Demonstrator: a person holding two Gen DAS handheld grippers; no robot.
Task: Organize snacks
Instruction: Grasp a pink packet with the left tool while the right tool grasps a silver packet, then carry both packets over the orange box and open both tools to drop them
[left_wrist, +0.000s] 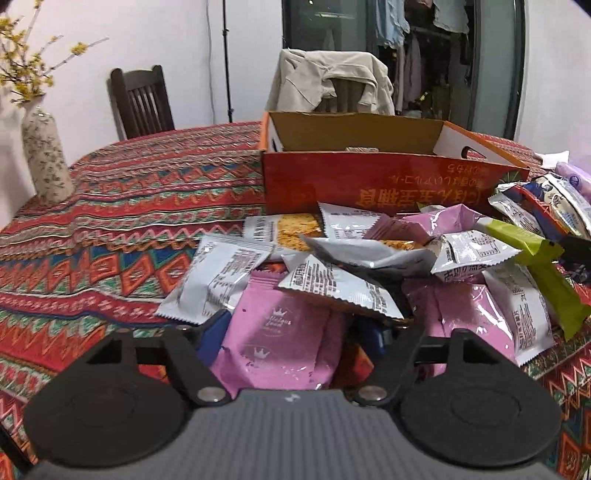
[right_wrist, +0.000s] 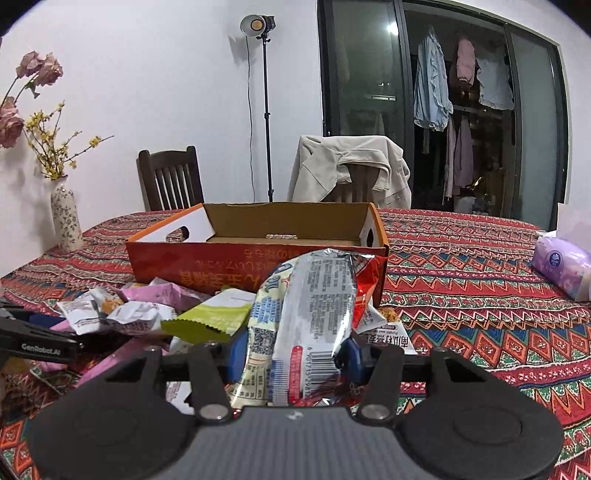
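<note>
A pile of snack packets lies on the patterned tablecloth in front of an open orange cardboard box, whose inside is hidden in the left wrist view. My left gripper is low over the pile, open, with a pink packet between its blue pads; the right pad stands a little off the packet. My right gripper is shut on a few snack packets, silver, blue-white and red, held upright before the box. One small packet lies inside the box.
A flowered vase stands at the table's left. A purple tissue pack lies at the right. Two chairs stand behind the table, one draped with a beige jacket. A light stand is at the wall.
</note>
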